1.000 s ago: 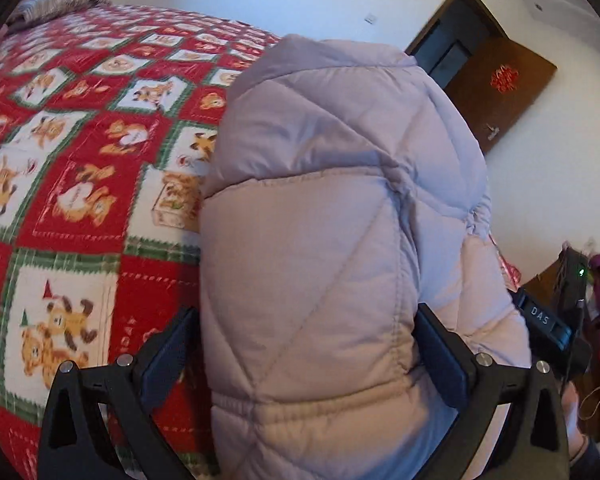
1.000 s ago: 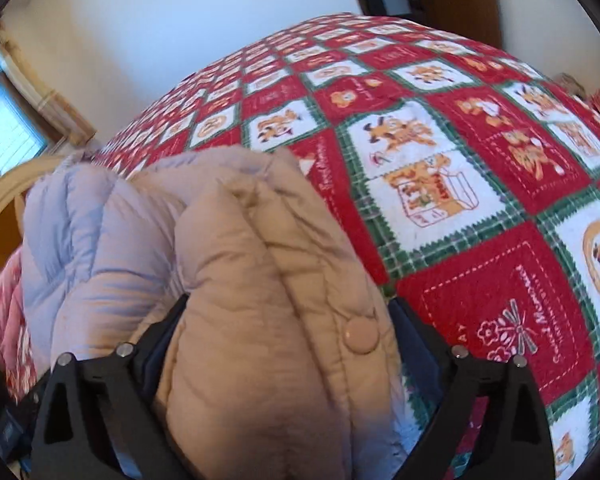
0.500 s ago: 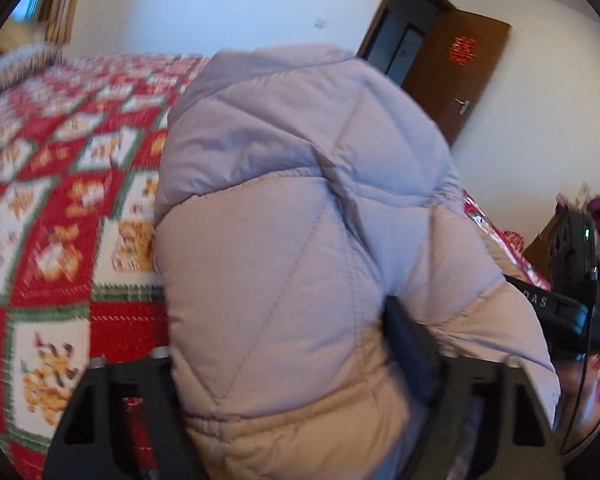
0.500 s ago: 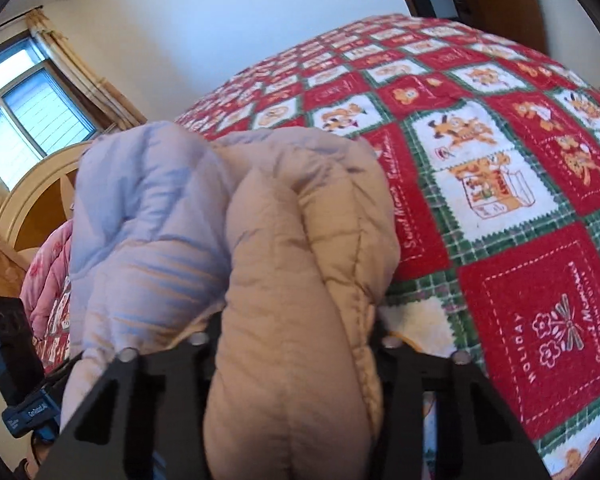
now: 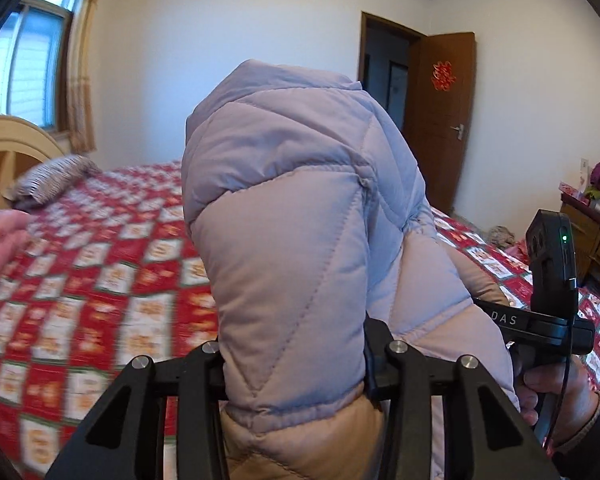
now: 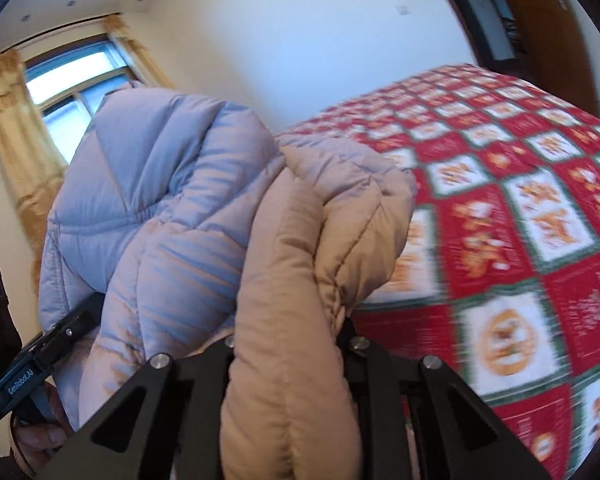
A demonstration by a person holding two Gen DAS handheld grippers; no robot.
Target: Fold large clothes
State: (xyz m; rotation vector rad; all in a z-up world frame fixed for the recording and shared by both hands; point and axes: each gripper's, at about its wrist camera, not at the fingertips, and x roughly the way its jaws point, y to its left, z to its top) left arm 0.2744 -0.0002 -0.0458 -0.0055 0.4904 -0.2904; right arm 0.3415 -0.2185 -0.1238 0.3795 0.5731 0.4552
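Nearest the lens, the left gripper [image 5: 294, 354] was closing on a thick roll of the quilted jacket [image 5: 300, 208], its pads already pressing into the lavender padding. The right gripper [image 6: 288, 344] was likewise closing, pinching a tan fold of the same jacket [image 6: 188, 216]. The bundle appeared raised clear of the bed [image 5: 100, 280], slung between the two tools. To carry it well, both hands should probably rise together and stay level with each other, so the bulky folds would not slide out or sag open. Beyond lay the red patchwork quilt [image 6: 520, 220], open for setting the jacket down. Farther off were a pillow [image 5: 52, 178] by the headboard, a cluttered dresser [image 5: 596, 236] at the bedside, and the open door [image 5: 444, 116]; none blocked the way.
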